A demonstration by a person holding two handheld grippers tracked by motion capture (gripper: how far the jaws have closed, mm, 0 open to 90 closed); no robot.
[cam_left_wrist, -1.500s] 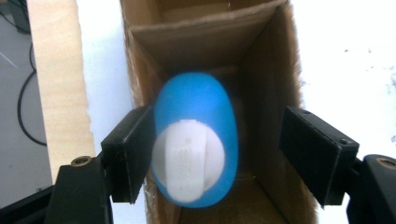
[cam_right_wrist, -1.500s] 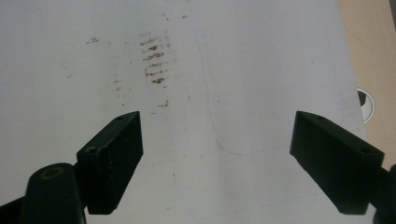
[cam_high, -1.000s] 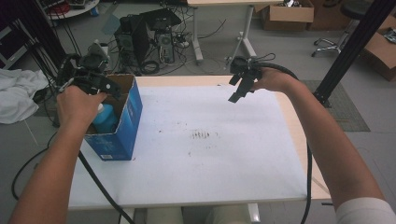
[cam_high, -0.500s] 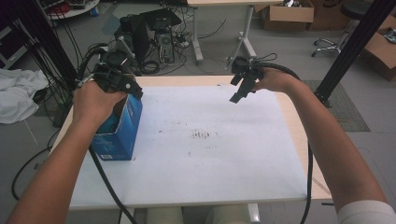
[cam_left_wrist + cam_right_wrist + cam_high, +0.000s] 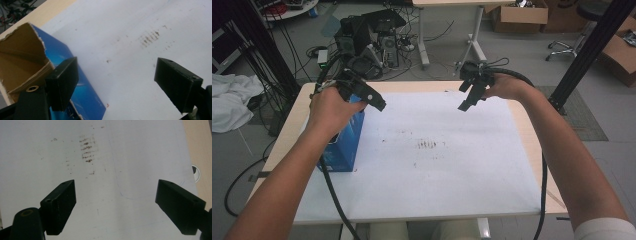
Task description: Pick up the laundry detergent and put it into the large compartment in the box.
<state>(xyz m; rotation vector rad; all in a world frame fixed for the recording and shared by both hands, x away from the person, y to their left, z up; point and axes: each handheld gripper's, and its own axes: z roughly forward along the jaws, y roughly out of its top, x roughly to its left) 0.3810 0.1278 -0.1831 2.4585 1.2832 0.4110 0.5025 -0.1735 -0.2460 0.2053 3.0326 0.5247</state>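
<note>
A blue cardboard box (image 5: 343,145) with an open, torn top stands at the left edge of the white sheet (image 5: 437,170). In the left gripper view its brown inside (image 5: 22,57) and blue side (image 5: 85,87) lie under the left jaw. My left gripper (image 5: 378,103) hovers above the box's far right corner. Its jaws have just been opening and nothing is between them (image 5: 116,75). My right gripper (image 5: 466,101) hangs over the sheet's far edge, open and empty (image 5: 116,195).
Brown smudges (image 5: 428,145) mark the sheet's middle. The wooden table edge (image 5: 532,145) runs along the right. Beyond the table lie computers and cables (image 5: 372,45) on the floor. A black post (image 5: 587,50) rises at the right, and a white cloth (image 5: 232,102) lies at the left.
My left hand has moved from over the box's open top toward the far right, and its jaws now stand wider. The right hand has stayed where it was.
</note>
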